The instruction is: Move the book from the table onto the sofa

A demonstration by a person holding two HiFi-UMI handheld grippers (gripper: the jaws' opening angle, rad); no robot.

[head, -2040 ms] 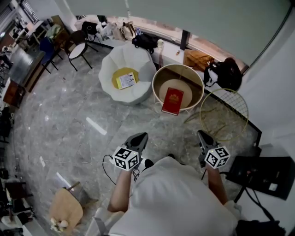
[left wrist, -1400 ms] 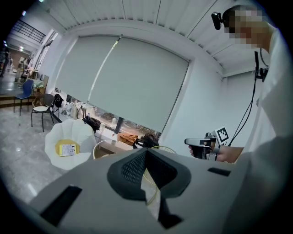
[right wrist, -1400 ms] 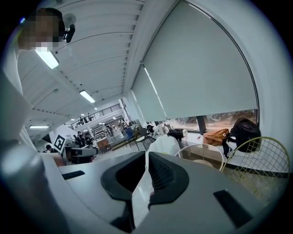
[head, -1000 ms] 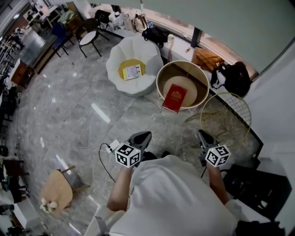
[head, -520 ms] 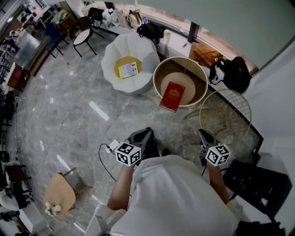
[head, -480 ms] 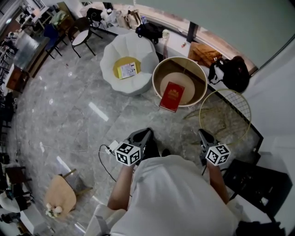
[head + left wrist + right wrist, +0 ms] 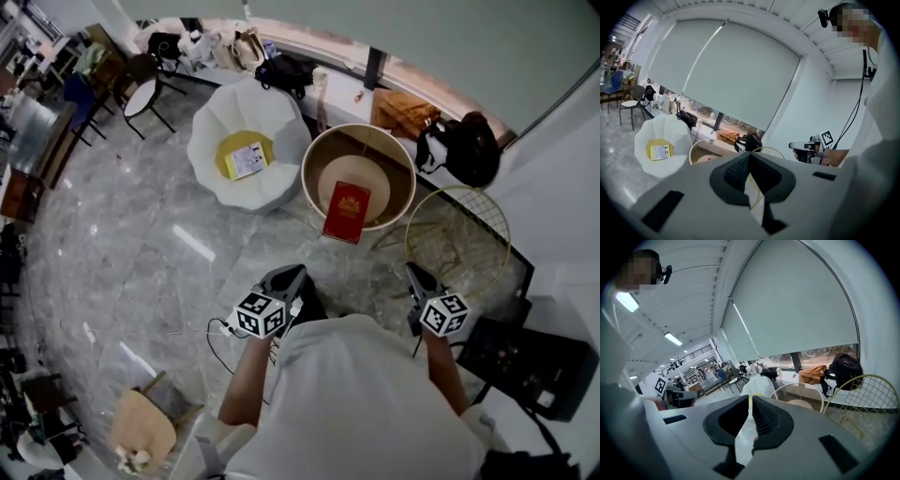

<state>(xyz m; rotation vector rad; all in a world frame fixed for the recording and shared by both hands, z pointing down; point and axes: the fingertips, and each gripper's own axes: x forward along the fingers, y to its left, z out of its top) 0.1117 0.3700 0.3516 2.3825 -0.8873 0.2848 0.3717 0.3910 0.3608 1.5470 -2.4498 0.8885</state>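
The grey marble floor (image 7: 141,253) fills most of the head view. On it stands a white shell-shaped sofa (image 7: 272,122), with a yellow cushion (image 7: 225,167) in its seat. Just beside the sofa, to its right, is a round worktop (image 7: 398,183) with a raised pale rim and a brown inside. To the right of that stands a round gold wire frame (image 7: 469,234), near the wall. A black backpack (image 7: 469,150) sits on the ledge behind the worktop, next to a brown bag (image 7: 403,111).

The red book (image 7: 347,212) lies flat at the near edge of the worktop, cover up, with its lower end reaching over the rim. It is well apart from both tongs.

The person's white-clad torso (image 7: 356,403) is at the bottom of the view, both forearms held forward. The left tongs (image 7: 289,277) are pressed fully together with nothing in them. The right tongs (image 7: 412,275) are all but together, only a thin slit between the pads, and also hold nothing. Both point toward the worktop over bare floor.

A small printed leaflet (image 7: 247,161) lies on the cushion.
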